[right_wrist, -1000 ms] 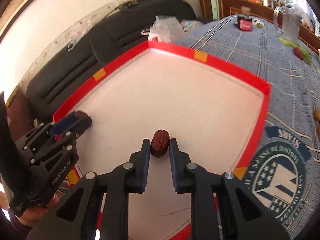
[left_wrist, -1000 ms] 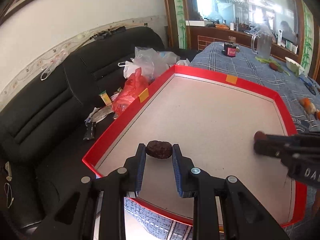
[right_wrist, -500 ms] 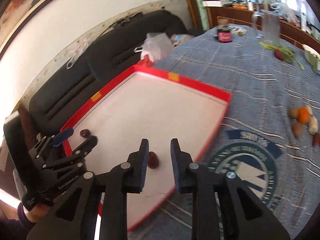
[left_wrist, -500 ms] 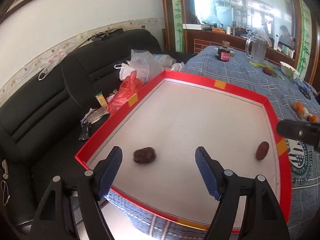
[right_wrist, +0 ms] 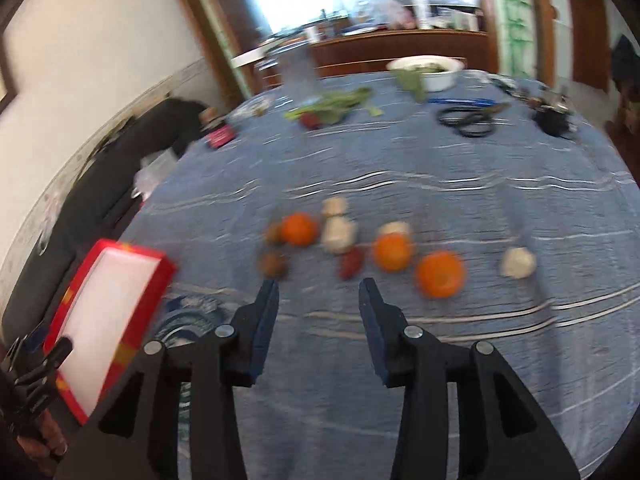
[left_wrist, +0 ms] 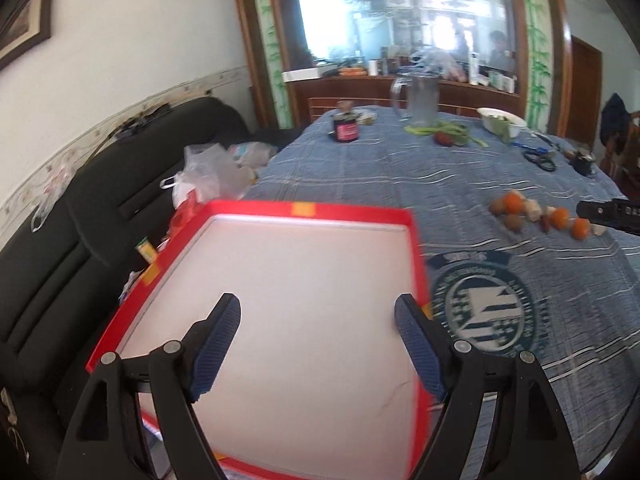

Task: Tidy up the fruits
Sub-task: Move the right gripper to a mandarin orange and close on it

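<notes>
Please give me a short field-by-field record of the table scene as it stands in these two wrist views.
tray: red-rimmed white tray, on blue striped tablecloth; no fruit visible in it
loose fruit: three round orange fruits, pale lumps, brown pieces, one dark red piece, clustered on the cloth, outside the tray
left gripper: jaws wide apart, empty, over the tray
right gripper: jaws apart, empty, facing the fruit cluster
far end: glass pitcher, white bowl, black scissors
image quality: right view blurred
</notes>
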Motion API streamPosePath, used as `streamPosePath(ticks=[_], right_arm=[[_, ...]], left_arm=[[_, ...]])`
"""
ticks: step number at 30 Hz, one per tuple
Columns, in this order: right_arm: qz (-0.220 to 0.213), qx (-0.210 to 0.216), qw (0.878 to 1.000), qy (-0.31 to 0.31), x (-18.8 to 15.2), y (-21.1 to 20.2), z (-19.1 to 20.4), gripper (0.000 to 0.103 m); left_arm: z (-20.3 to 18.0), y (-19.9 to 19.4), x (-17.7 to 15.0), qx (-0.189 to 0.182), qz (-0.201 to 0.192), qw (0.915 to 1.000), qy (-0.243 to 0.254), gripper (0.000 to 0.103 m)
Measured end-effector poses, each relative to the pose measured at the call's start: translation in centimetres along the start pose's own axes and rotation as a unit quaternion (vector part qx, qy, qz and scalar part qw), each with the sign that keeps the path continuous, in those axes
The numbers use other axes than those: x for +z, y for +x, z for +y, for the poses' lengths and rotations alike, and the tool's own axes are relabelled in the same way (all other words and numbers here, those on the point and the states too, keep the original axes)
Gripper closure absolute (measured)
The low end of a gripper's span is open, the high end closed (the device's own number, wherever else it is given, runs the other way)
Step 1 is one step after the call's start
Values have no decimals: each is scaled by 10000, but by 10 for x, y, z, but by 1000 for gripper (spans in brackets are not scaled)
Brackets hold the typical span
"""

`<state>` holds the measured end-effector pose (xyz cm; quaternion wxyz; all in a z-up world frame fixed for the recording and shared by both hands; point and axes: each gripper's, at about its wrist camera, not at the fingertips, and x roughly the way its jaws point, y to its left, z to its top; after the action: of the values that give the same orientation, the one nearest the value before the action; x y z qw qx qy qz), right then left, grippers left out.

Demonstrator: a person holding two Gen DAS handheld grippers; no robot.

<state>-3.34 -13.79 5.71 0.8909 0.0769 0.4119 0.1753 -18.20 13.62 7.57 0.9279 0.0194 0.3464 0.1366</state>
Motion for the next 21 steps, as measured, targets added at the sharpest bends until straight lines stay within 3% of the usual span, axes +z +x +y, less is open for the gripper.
streamPosePath(ticks=[4,10,21], right_arm=[[-84,-179,9991,377,13,1,-43,58],[18,131,9961,869,12,23,-83,58],[368,8,9974,615,7,37,-82,57]], left_arm=[[-36,5,19,-340,-25,9991,261,23],[-81,20,37,-554,78,9962,670,23],[-139,72,70,-818,145,9883,1278,24]])
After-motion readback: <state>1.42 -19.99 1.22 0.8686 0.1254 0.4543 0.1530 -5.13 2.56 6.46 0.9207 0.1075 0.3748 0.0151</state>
